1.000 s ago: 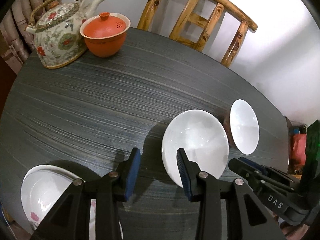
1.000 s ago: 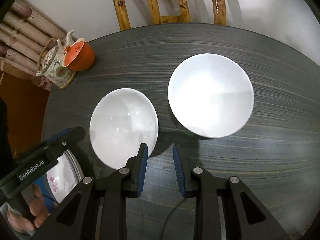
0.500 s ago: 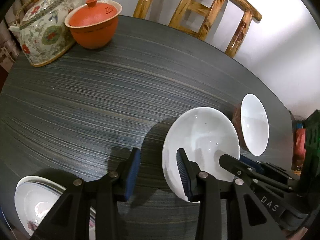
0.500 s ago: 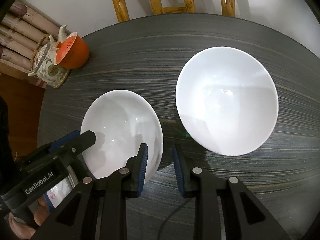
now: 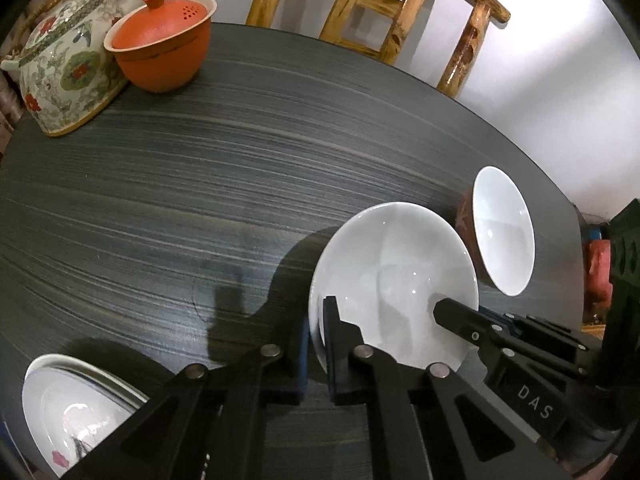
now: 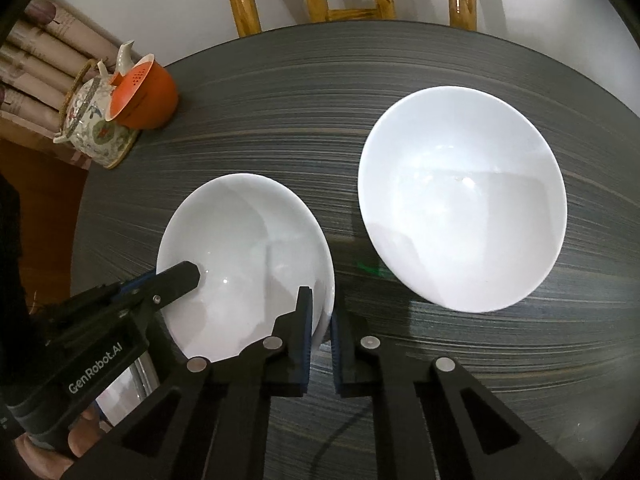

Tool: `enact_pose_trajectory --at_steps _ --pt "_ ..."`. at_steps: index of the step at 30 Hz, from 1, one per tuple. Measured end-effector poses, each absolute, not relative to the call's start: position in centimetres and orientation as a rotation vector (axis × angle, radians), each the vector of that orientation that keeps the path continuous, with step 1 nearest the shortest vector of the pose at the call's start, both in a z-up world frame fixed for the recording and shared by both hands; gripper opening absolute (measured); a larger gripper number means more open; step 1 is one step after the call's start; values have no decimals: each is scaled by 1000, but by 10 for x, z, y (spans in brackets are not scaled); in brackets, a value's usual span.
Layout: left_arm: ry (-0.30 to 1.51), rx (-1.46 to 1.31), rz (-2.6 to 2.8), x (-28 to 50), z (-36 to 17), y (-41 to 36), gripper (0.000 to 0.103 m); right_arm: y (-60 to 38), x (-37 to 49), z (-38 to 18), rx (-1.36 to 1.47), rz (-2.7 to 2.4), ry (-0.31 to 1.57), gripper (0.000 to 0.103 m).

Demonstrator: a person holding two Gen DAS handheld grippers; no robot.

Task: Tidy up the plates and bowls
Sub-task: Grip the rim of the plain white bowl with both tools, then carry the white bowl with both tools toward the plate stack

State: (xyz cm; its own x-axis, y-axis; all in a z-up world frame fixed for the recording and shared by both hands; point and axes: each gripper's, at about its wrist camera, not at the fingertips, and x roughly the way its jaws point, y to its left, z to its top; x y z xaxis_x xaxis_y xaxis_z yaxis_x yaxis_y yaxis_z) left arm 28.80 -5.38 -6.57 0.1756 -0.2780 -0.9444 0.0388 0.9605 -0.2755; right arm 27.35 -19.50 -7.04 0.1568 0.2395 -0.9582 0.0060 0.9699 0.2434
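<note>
A shallow white bowl (image 5: 396, 276) sits on the dark table, also in the right wrist view (image 6: 244, 256). My left gripper (image 5: 316, 344) is shut on its left rim. My right gripper (image 6: 320, 340) is shut on its right rim; its finger shows over the bowl in the left wrist view (image 5: 460, 316). A larger white bowl with a red outside (image 5: 504, 228) stands to the right of it, apart, also in the right wrist view (image 6: 460, 196). A white plate with a flower print (image 5: 76, 412) lies at the near left.
A floral teapot (image 5: 64, 68) and an orange lidded cup (image 5: 160, 56) stand at the far left of the dark striped table (image 5: 240, 184). A wooden chair (image 5: 380, 4) stands behind the table, with a white wall beyond.
Both grippers have moved forward onto the shallow bowl and closed on its opposite rims. One second ago both stood open in front of it.
</note>
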Motion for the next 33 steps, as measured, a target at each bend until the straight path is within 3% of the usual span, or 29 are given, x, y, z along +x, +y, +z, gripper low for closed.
enact_pose_trajectory --at_steps 19,33 --pt "1340 -169 -276 223 -27 -58 6 -203 214 -33 216 166 1366 9" --pt "1376 -145 -314 163 -44 -69 6 -211 145 -43 235 150 1382 9"
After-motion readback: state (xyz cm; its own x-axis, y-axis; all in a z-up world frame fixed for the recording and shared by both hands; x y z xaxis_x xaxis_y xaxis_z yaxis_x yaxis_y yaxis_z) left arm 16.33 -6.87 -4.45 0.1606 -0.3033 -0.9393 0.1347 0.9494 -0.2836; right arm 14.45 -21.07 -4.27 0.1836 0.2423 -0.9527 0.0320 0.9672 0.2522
